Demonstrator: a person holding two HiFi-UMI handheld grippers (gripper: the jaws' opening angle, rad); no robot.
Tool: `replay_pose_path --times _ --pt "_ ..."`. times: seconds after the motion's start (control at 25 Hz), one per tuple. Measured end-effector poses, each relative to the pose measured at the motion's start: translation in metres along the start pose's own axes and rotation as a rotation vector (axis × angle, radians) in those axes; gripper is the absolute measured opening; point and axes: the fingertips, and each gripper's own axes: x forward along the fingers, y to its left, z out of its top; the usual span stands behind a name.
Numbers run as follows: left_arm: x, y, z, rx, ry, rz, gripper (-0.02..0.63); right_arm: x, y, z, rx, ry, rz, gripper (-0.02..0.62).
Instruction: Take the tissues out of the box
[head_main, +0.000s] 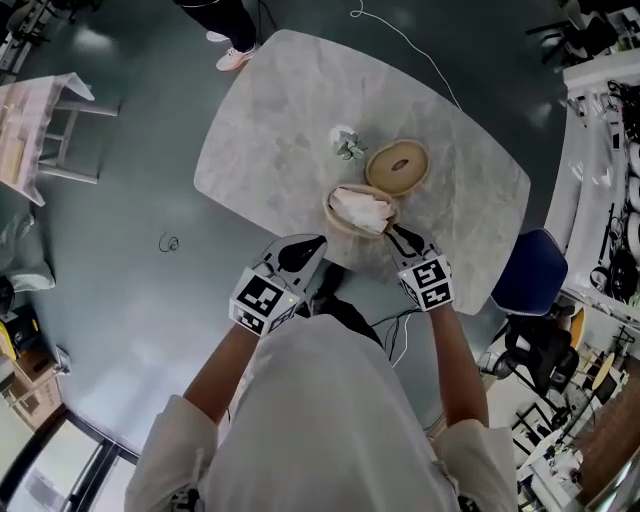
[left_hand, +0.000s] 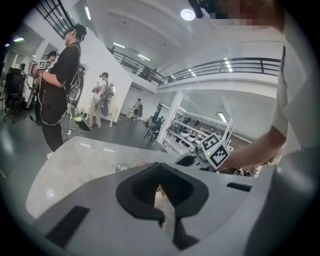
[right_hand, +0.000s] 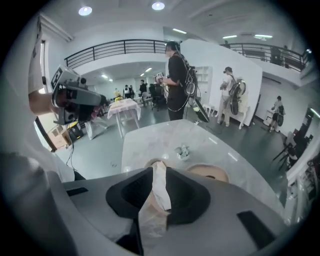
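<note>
A round wooden tissue box (head_main: 336, 218) stands open near the front edge of the marble table (head_main: 270, 130), with white tissues (head_main: 362, 207) bulging out of it. Its lid (head_main: 398, 165) lies just behind it. My right gripper (head_main: 393, 232) is at the box's right front, shut on a tissue (right_hand: 155, 205) that runs up between its jaws (right_hand: 159, 170). My left gripper (head_main: 320, 242) sits at the box's left front edge. Its jaws (left_hand: 159, 167) stand almost together, and a pale strip shows in the slit; I cannot tell what that strip is.
A small potted plant (head_main: 346, 146) stands behind the box, left of the lid. A blue chair (head_main: 530, 272) is tucked at the table's right corner. A person (right_hand: 177, 82) stands beyond the table's far end, and others stand further back.
</note>
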Motion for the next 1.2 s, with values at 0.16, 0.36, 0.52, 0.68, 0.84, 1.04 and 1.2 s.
replay_pose_path --times 0.16,0.36,0.52,0.68,0.84,1.04,1.2 --pt "0.004 0.005 -0.006 -0.018 0.012 -0.018 0.009 0.043 0.001 -0.025 -0.095 0.123 0.045 0.101" --pt "0.011 0.008 -0.017 -0.035 0.026 -0.033 0.009 0.081 0.002 -0.057 -0.200 0.278 0.097 0.101" --pt "0.015 0.015 -0.022 -0.064 0.028 -0.021 0.008 0.108 -0.001 -0.077 -0.260 0.358 0.135 0.109" --pt "0.011 0.022 -0.028 -0.087 0.028 0.002 0.008 0.128 -0.003 -0.096 -0.330 0.437 0.168 0.124" --pt "0.003 0.029 -0.037 -0.113 0.028 0.024 0.008 0.140 -0.005 -0.105 -0.375 0.482 0.190 0.127" --pt "-0.005 0.039 -0.050 -0.149 0.037 0.058 0.008 0.153 -0.004 -0.121 -0.432 0.560 0.248 0.148" --pt "-0.012 0.045 -0.055 -0.170 0.037 0.084 0.009 0.162 -0.002 -0.132 -0.486 0.607 0.269 0.139"
